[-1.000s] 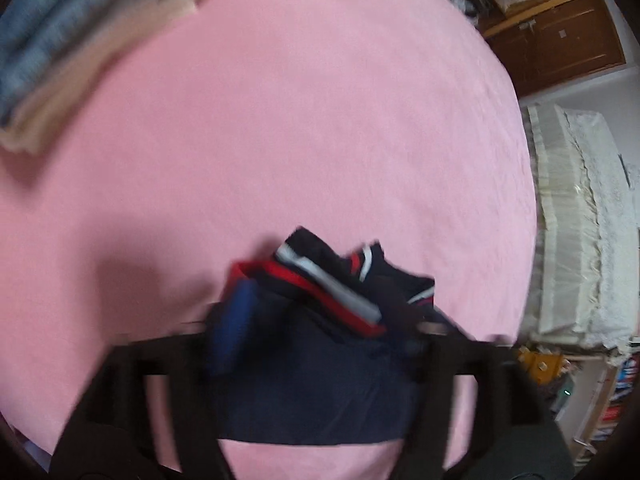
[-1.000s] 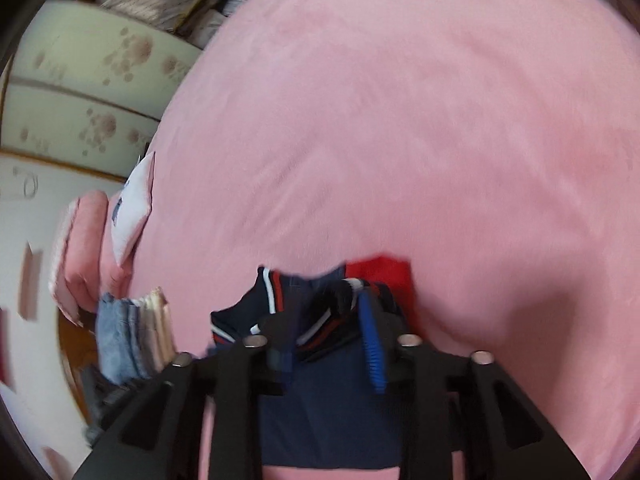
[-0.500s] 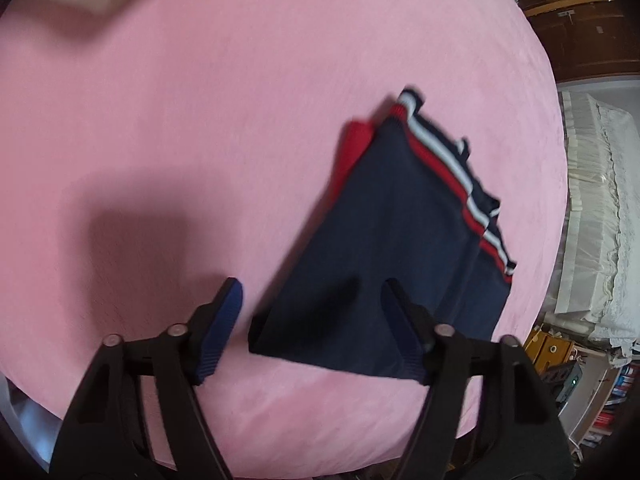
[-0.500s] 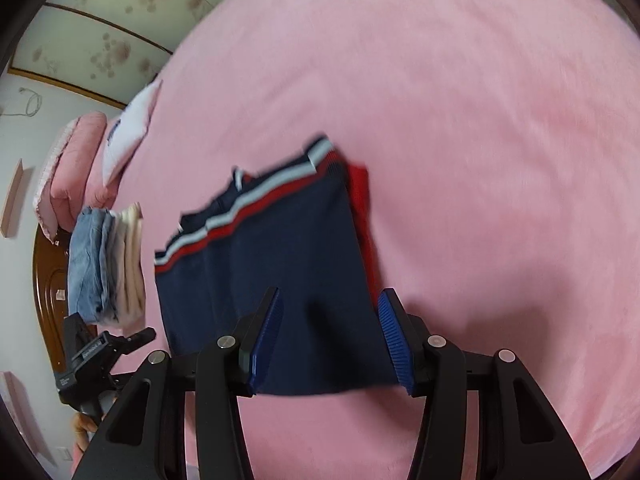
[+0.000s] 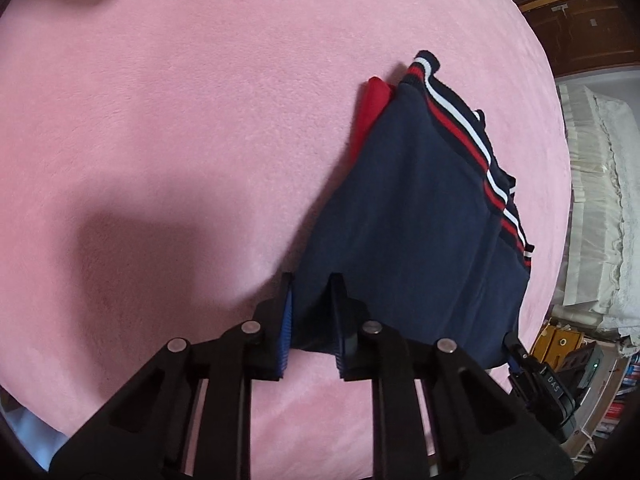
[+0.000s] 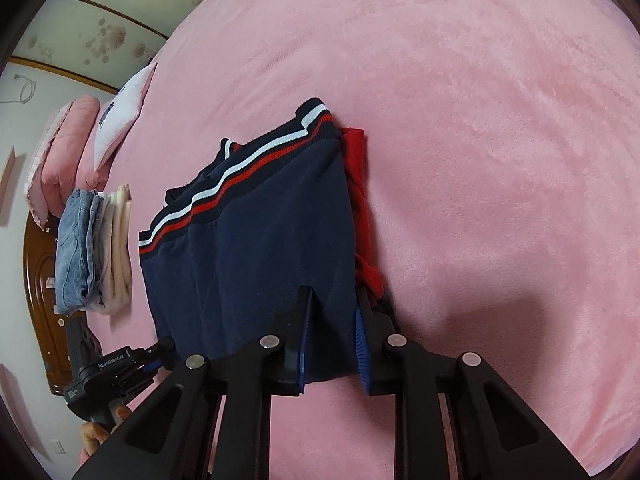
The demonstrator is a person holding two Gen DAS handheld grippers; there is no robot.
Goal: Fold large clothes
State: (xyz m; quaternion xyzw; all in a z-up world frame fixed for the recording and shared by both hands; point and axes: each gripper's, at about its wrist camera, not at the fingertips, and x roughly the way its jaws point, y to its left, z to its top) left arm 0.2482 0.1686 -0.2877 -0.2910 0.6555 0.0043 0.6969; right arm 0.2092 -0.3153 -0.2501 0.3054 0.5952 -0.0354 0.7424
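Note:
A folded navy garment [image 5: 416,216] with red and white striped ribbing and a red part at one side lies flat on the pink bed cover [image 5: 180,100]. It also shows in the right wrist view [image 6: 260,232]. My left gripper [image 5: 310,292] is narrowed around the garment's near left corner, the cloth between its blue pads. My right gripper [image 6: 332,300] is narrowed around the near right corner, next to the red part [image 6: 362,216]. Each gripper shows at the edge of the other's view.
A stack of folded jeans and cream clothes [image 6: 94,244] lies at the bed's far side, with pink and white pillows [image 6: 80,136] beyond it. A wooden cabinet [image 5: 580,20] and white lace-covered furniture [image 5: 600,200] stand past the bed edge.
The garment was dropped flat onto the bed and let go by half a second ago. Both grippers have since moved in and narrowed on its near corners.

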